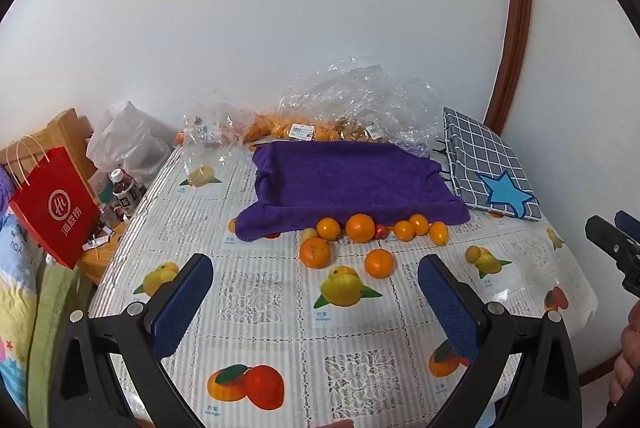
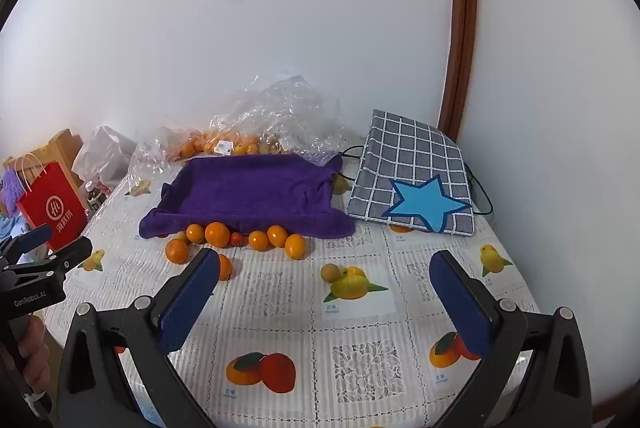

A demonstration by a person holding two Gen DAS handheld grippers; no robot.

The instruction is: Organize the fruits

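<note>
Several loose oranges (image 1: 360, 227) (image 2: 217, 234) lie on the tablecloth along the front edge of a tray draped in purple cloth (image 1: 344, 176) (image 2: 252, 188). A small red fruit (image 1: 381, 231) (image 2: 237, 238) sits among them. Two oranges (image 1: 315, 252) (image 1: 379, 263) lie nearer to me. My left gripper (image 1: 316, 280) is open and empty, hovering above the table short of the oranges. My right gripper (image 2: 326, 274) is open and empty, to the right of the oranges; its left finger hides part of one orange (image 2: 225, 267).
Clear plastic bags of more oranges (image 1: 280, 126) (image 2: 224, 144) lie behind the tray by the wall. A grey checked bag with a blue star (image 1: 490, 172) (image 2: 416, 176) lies at right. A red paper bag (image 1: 56, 204) (image 2: 52, 208) and bottles (image 1: 122, 184) stand left of the table.
</note>
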